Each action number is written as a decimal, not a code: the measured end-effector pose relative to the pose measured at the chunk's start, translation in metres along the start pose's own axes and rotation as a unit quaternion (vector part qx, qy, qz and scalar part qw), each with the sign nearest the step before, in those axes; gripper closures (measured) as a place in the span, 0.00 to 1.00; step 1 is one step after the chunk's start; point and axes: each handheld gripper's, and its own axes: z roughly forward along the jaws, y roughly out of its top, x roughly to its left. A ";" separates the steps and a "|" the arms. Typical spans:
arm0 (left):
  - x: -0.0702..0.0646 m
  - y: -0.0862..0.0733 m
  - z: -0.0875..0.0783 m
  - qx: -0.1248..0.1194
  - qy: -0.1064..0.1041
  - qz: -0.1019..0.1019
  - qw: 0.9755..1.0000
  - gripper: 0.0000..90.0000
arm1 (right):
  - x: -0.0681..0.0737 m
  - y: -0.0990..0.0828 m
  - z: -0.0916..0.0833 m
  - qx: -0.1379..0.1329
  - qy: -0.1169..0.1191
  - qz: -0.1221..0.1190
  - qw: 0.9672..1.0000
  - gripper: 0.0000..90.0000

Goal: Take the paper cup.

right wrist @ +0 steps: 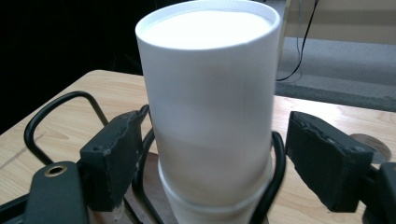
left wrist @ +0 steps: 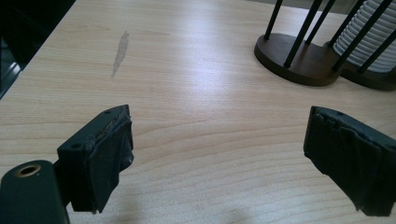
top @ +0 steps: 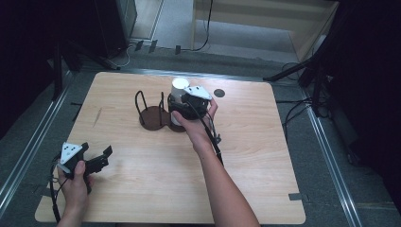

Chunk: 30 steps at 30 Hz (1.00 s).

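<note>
Fingers first: the right gripper (right wrist: 205, 158) has its two black pads (right wrist: 112, 158) standing either side of the tall white paper cup (right wrist: 208, 107), and there's a sliver of daylight on each side, so they bracket the cup without pressing it. No grip yet, by my read. That cup sits upside down on top of a stack of white cups (left wrist: 366, 39) standing in the dark wooden holder with black wire loops (top: 153, 113), out past the middle of the pale wooden table (top: 142, 189). From the high view the person's right hand (top: 196, 123) has the gripper right up against the stack. Meanwhile the left gripper (left wrist: 219, 158) waits low at the near left corner, jaws spread wide with bare tabletop between them, holding nothing. Progress check: the approach looks done and the cup is lined up between the pads; what's left, I'd judge, is the squeeze, the lift off the stack, and setting it wherever it belongs.
</note>
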 end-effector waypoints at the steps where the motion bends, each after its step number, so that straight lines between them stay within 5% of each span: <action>1: 0.000 0.000 0.000 0.001 0.001 0.002 1.000 0.09 | 0.002 0.002 0.005 0.004 0.001 0.002 1.000 0.22; 10: 0.000 0.000 0.001 0.002 0.000 0.002 1.000 0.10 | 0.004 0.003 0.018 0.009 -0.017 0.005 1.000 0.28; 14: -0.001 0.000 0.001 0.003 0.001 0.003 1.000 0.10 | 0.005 0.006 0.015 -0.004 -0.019 -0.017 1.000 0.30; 30: -0.001 0.001 0.002 0.005 0.002 -0.001 1.000 0.10 | 0.008 0.032 -0.002 -0.046 -0.014 -0.013 0.999 0.35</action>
